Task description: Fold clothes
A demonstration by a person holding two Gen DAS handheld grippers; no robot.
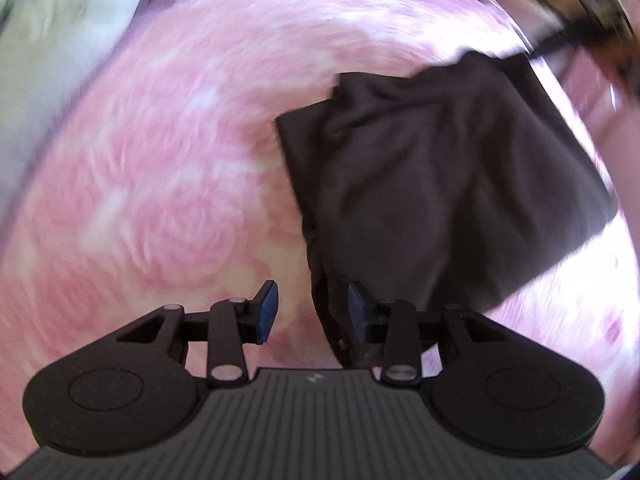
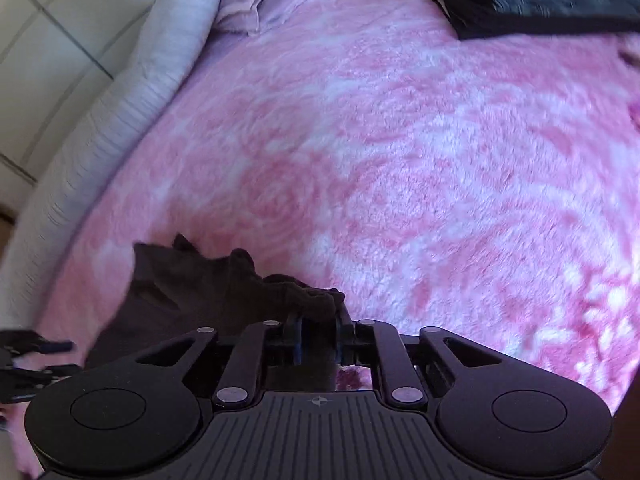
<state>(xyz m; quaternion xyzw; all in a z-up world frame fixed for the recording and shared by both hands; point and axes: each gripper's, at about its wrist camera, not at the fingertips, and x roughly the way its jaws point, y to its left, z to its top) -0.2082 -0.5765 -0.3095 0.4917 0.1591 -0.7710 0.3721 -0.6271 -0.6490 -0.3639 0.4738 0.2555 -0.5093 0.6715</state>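
1. The left gripper (image 1: 312, 312) stands with its jaws partly apart, a clear gap between the two blue pads (image 1: 267, 307); the pink blanket (image 1: 160, 184) shows through that gap; the right-hand pad sits against the lower edge of the dark garment (image 1: 440, 168), but nothing is pinched between the two pads.
2. The right gripper (image 2: 318, 340) has its jaws drawn narrow; a bunched edge of the dark garment (image 2: 224, 292) lies across and between the pads, and they close on that cloth.
3. In the left wrist view the dark garment hangs or lies as a roughly folded panel, right of centre, over the pink blanket; its lower end trails down behind the gripper's right finger; the view is blurred.
4. In the right wrist view the garment rises in a crumpled ridge to the left of the jaws, over the near part of the blanket.
5. A stack of folded dark clothes (image 2: 536, 4) rests on the blanket at the far right, well apart from both grippers.
6. A white quilted cover (image 2: 120, 100) runs along the blanket's left edge, with a pale tiled floor (image 2: 48, 40) beyond it.
7. No box, basket or other container is in sight in either view.
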